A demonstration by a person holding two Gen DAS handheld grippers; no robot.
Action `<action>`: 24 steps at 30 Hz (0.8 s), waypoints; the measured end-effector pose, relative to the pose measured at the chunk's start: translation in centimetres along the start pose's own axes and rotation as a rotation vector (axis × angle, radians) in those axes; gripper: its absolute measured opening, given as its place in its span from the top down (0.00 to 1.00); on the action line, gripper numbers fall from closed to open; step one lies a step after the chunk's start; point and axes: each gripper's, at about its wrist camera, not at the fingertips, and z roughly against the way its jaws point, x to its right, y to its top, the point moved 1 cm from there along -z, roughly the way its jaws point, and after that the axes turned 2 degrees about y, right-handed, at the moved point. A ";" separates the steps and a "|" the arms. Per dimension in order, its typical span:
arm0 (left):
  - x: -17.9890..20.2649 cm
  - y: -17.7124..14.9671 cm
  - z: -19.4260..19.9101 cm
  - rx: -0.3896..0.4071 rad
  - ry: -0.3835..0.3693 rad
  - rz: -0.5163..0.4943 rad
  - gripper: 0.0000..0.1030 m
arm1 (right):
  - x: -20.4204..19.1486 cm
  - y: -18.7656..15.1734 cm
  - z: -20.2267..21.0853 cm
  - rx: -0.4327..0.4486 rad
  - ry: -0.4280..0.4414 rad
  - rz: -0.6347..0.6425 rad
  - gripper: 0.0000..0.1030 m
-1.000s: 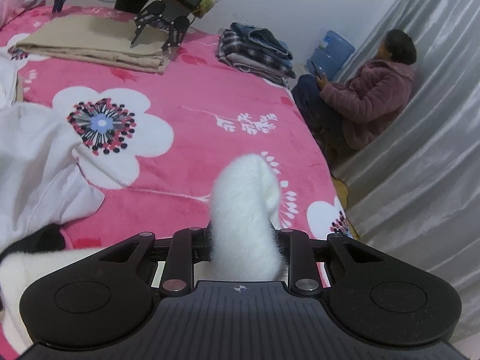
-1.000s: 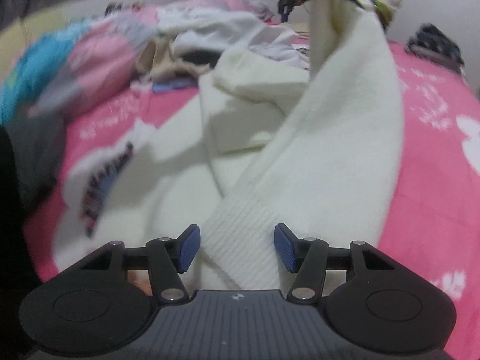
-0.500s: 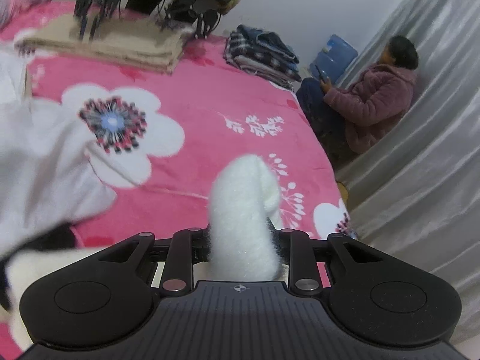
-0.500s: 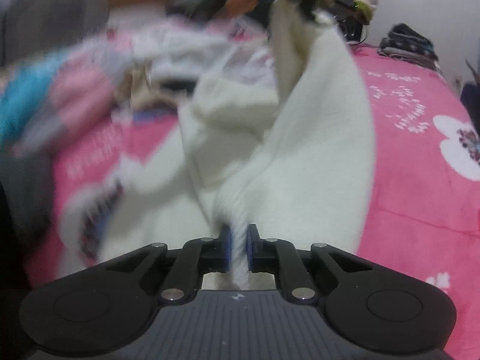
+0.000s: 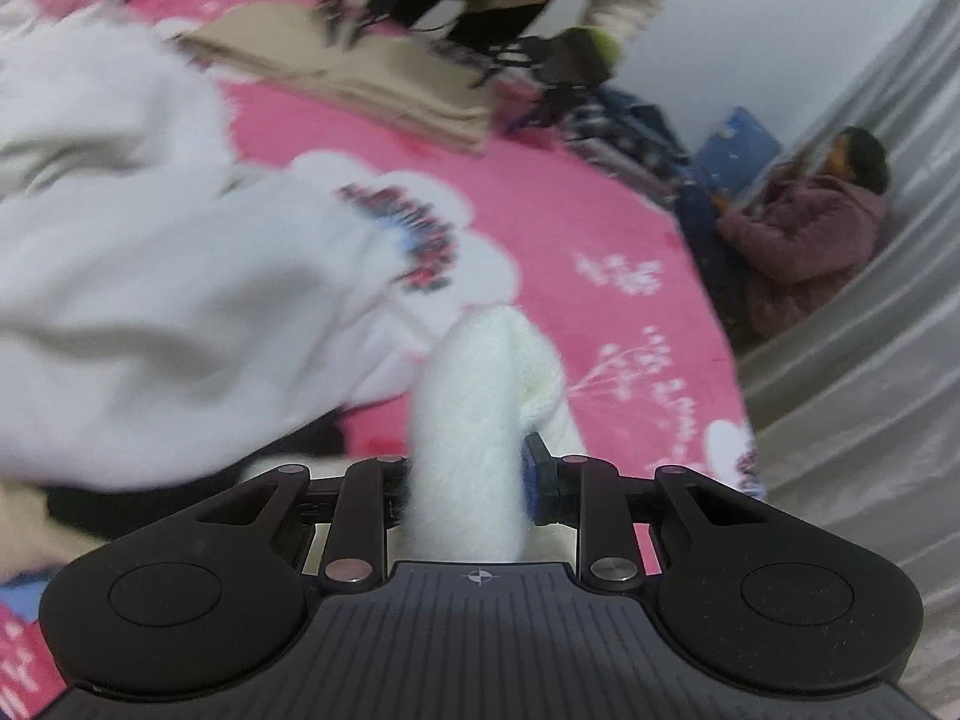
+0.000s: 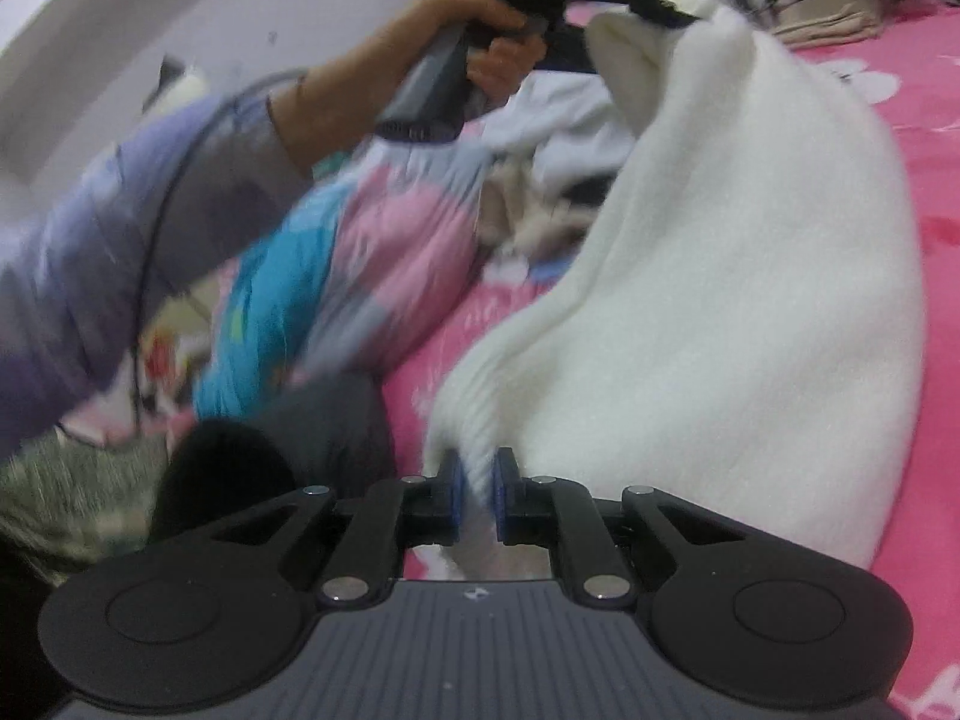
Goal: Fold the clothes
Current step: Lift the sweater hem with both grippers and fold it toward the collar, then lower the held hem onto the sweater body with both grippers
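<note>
White sweater (image 6: 720, 300) stretched btwn L gripper (image 5: 468, 474) & R gripper (image 6: 477, 492), both clamped on fabric.

The sweater (image 6: 750, 276) is cream-white. The bed cover (image 5: 540, 228) is bright pink with white flowers, and the folded cloth (image 5: 384, 78) on it is beige. The bundle (image 6: 336, 276) is turquoise and pink.

The left wrist view looks forward from just behind its black two-finger gripper (image 5: 468, 474), close over the pink flowered bedspread (image 5: 540, 228) toward the grey curtain (image 5: 870, 360); the right wrist view sits equally close behind its own gripper (image 6: 477, 489), facing the opposite holder's hand (image 6: 480, 42); both views share the fluffy white knitted garment (image 6: 720, 300) and the bedspread, partly blurred.
</note>
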 end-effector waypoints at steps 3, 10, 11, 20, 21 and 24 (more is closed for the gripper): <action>-3.0 -1.1 -1.2 -0.011 0.000 0.076 0.75 | 0.4 -0.7 -1.6 -0.071 0.004 0.021 0.88; -8.5 -3.8 -1.9 0.054 -0.221 0.259 0.62 | 1.3 -0.6 -0.8 -0.073 0.117 -0.015 0.88; -9.2 -4.3 -1.9 0.064 -0.265 0.308 0.61 | 1.6 -0.4 -0.1 -0.050 0.147 -0.041 0.88; -11.0 -6.4 2.1 0.141 -0.234 0.388 0.35 | 3.4 -0.3 5.1 0.122 0.270 -0.189 0.87; -10.3 -6.0 2.8 0.160 -0.193 0.343 0.34 | 3.4 -0.4 5.2 0.133 0.279 -0.195 0.86; -6.9 -4.9 4.7 0.239 -0.002 0.131 0.26 | 3.2 -0.2 4.3 0.112 0.254 -0.159 0.86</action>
